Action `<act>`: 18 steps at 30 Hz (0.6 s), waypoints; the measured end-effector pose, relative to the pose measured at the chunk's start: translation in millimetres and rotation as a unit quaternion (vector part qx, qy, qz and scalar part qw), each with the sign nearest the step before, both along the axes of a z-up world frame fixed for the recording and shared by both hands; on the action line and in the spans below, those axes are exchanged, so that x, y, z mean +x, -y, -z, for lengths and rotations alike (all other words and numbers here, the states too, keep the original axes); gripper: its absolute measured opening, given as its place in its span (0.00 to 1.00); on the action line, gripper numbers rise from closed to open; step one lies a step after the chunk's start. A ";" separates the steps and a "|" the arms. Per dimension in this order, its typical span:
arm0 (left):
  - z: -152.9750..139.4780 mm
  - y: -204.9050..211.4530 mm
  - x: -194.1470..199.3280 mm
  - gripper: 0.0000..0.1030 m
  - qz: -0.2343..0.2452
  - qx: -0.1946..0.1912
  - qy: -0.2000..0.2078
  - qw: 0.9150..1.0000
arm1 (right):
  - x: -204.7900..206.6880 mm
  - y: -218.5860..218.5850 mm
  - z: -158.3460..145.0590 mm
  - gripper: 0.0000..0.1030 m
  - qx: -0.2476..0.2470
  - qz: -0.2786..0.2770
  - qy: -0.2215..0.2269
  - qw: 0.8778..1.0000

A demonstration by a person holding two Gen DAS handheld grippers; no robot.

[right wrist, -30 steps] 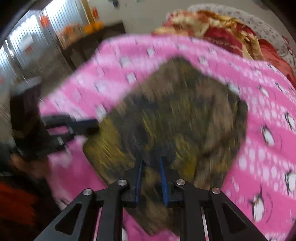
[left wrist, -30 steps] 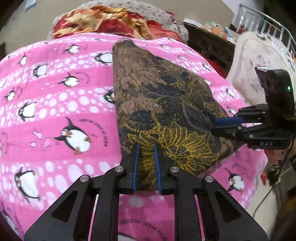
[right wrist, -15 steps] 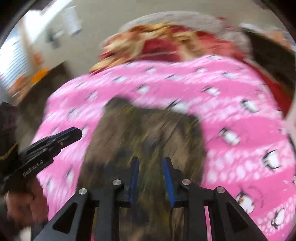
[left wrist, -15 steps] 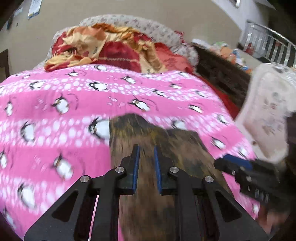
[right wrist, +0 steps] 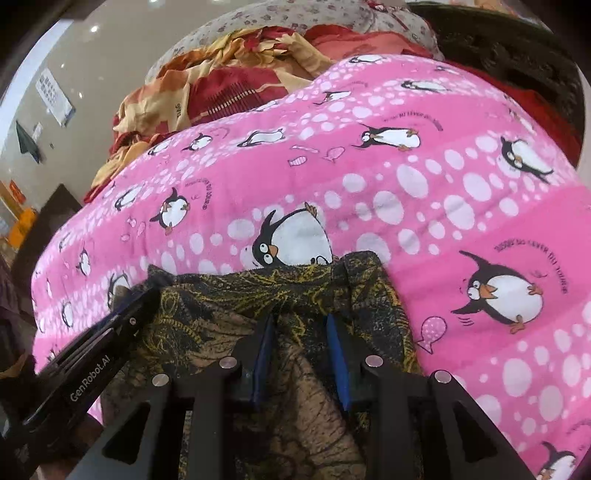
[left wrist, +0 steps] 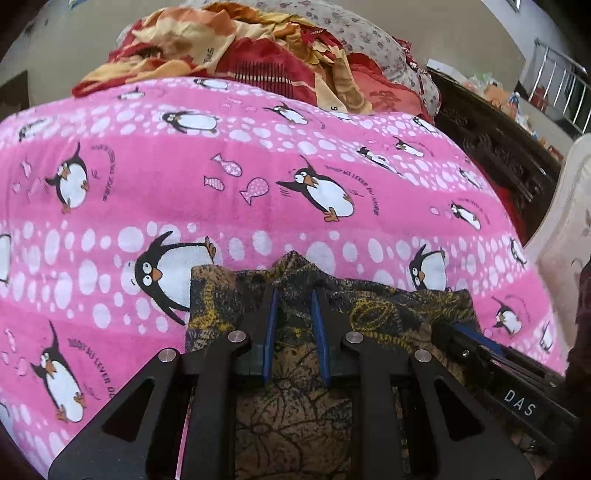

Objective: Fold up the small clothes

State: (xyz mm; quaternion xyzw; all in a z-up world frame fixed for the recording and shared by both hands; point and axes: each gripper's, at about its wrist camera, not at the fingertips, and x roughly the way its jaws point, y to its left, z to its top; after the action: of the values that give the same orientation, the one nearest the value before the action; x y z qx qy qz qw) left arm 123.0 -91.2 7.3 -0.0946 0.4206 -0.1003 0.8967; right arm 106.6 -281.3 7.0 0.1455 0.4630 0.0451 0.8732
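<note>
A small dark brown garment with a yellow floral print (left wrist: 295, 398) lies bunched on the pink penguin blanket (left wrist: 258, 173), close under both cameras. My left gripper (left wrist: 293, 295) has its blue-padded fingers slightly apart, with the cloth's folded edge between them. My right gripper (right wrist: 300, 321) stands the same way over the garment (right wrist: 229, 306), cloth between its fingers. Each gripper shows in the other's view: the right one (left wrist: 476, 343) at the garment's right corner, the left one (right wrist: 125, 314) at its left corner.
A heap of red and orange bedding (left wrist: 236, 48) and a floral pillow (left wrist: 354, 33) lie at the bed's far end. A dark carved wooden frame (left wrist: 491, 147) runs along the right side, with a white chair (left wrist: 569, 229) beyond it.
Both grippers have come down toward the near edge of the bed with the garment. The spread-out cloth is now bunched into a short folded strip beneath them.
</note>
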 end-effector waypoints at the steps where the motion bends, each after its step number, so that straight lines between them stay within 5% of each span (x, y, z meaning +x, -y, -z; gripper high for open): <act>1: -0.6 0.7 0.9 0.17 0.000 -0.002 -0.001 1.000 | -0.2 -0.7 0.2 0.27 0.001 0.001 0.000 1.000; 5: -7.3 4.8 2.3 0.17 0.007 0.012 -0.011 1.000 | -0.6 3.8 -0.7 0.30 0.016 -0.001 0.001 1.000; 8: -31.4 -7.0 0.8 0.19 0.048 0.012 -0.044 0.998 | -3.2 23.6 -12.5 0.33 0.076 -0.004 -0.021 0.997; 10: -47.7 -24.8 -13.1 0.40 0.064 -0.010 -0.041 0.997 | -19.0 50.8 -37.4 0.39 0.099 0.005 0.004 0.995; 11: -55.0 -37.0 -24.5 0.71 0.067 -0.015 -0.029 0.997 | -24.9 61.6 -45.6 0.46 0.107 0.003 0.018 0.994; 12: -58.6 -51.3 -39.6 0.88 0.062 -0.018 -0.010 0.998 | -37.6 77.5 -55.6 0.65 0.118 -0.004 0.042 0.992; 13: -58.1 -60.5 -50.5 0.89 0.055 -0.021 0.001 0.998 | -48.2 90.0 -60.9 0.80 0.124 -0.007 0.060 0.990; 14: -49.8 -71.1 -62.8 0.89 0.056 -0.035 -0.002 0.998 | -62.7 104.3 -62.4 0.84 0.135 -0.011 0.076 0.988; 18: -6.0 -74.6 -82.4 0.89 0.095 -0.121 -0.079 0.985 | -83.7 124.1 -23.9 0.84 0.203 -0.051 0.030 0.977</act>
State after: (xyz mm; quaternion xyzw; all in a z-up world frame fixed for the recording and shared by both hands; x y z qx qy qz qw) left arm 40.6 -16.6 13.3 -0.1696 0.4820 -0.2271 0.8290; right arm 22.9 -405.5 31.0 0.2945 0.4247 0.1868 0.8355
